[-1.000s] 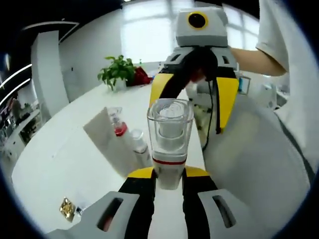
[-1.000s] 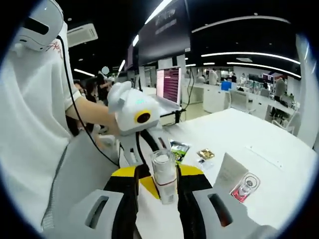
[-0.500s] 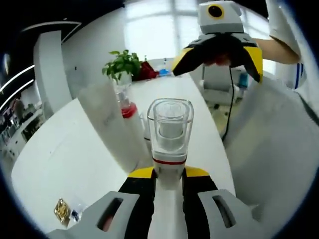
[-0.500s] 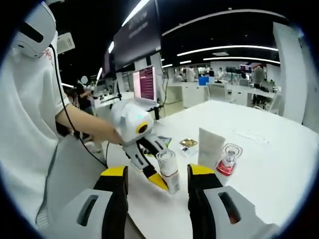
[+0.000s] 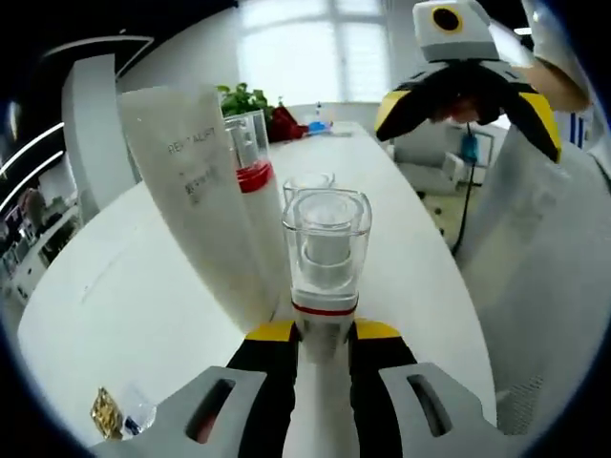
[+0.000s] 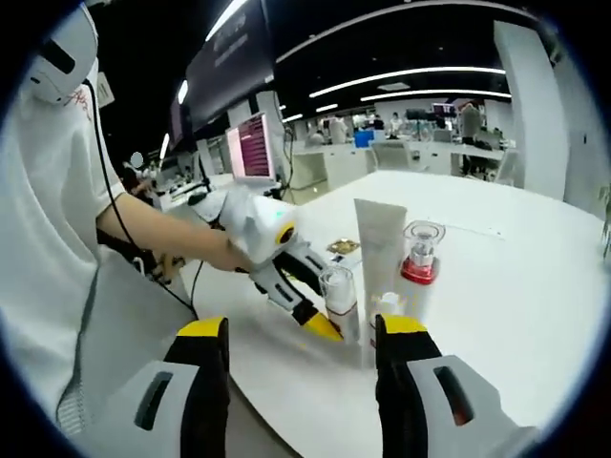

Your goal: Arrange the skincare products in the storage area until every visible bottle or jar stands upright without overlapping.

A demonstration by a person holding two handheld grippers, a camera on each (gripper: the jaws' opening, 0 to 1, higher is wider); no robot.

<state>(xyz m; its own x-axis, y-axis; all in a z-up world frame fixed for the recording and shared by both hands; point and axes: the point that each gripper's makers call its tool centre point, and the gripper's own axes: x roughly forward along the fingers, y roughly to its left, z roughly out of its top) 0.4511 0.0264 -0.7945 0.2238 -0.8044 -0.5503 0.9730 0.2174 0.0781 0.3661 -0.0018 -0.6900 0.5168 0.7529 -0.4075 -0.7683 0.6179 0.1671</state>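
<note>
Clear plastic caps the pump bottle (image 5: 326,272) pinched upright in the left gripper (image 5: 323,345), just beside the white tube (image 5: 205,191) and the red-collared bottle (image 5: 250,157) on the white table (image 5: 124,286). Placing looks under way; next it wants setting down clear of the tube, then release. The right gripper view shows the right gripper (image 6: 301,353) spread and empty, plus the row side-on.

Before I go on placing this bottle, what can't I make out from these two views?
- Left gripper view: the clear-capped bottle base is hidden between the fingers, so table contact is unknown.
- Left gripper view: the small bottle behind is mostly blocked by it.
- Right gripper view: the white tube foot is hidden by the right gripper finger.
</note>
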